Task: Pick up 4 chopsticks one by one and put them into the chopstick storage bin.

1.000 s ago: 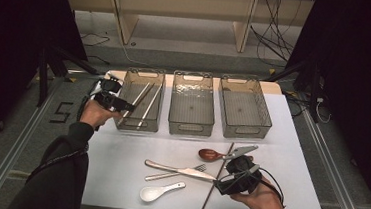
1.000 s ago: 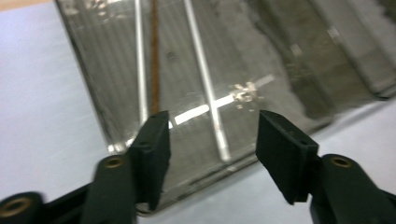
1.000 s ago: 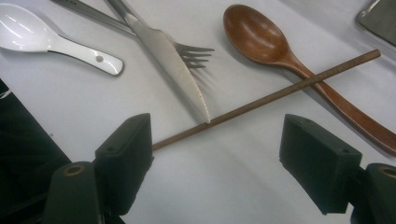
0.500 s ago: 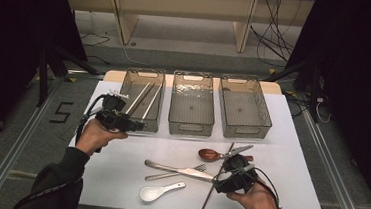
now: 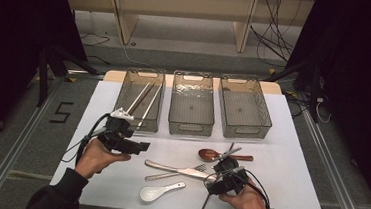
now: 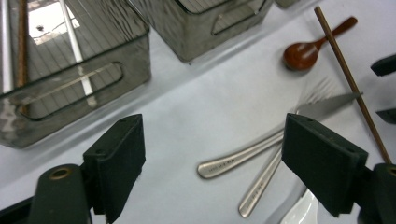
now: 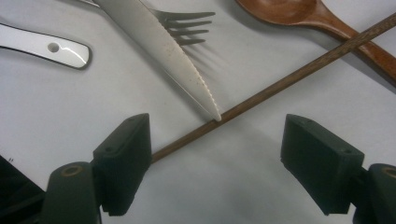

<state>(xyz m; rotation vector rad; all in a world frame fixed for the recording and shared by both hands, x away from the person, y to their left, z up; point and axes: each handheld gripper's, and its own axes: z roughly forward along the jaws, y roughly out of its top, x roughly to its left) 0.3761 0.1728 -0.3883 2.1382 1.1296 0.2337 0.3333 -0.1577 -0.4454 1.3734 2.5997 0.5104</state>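
In the left bin (image 5: pixel 123 110) lie some chopsticks (image 5: pixel 144 98) (both grippers wide open, empty), while a knife (image 5: pixel 178 170), fork (image 5: pixel 174 174), spoons and one chopstick (image 7: pixel 280 84) wait on the bench (image 5: pixel 289 163).

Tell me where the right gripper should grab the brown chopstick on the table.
Grip the brown chopstick on its bare near stretch, below where the knife tip meets it, coming straight down with the open right gripper astride it. Farther up it crosses the wooden spoon, so there is probably less room there.

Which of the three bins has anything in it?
The left bin, nearest the left gripper: it holds chopsticks. The middle bin and right bin look empty.
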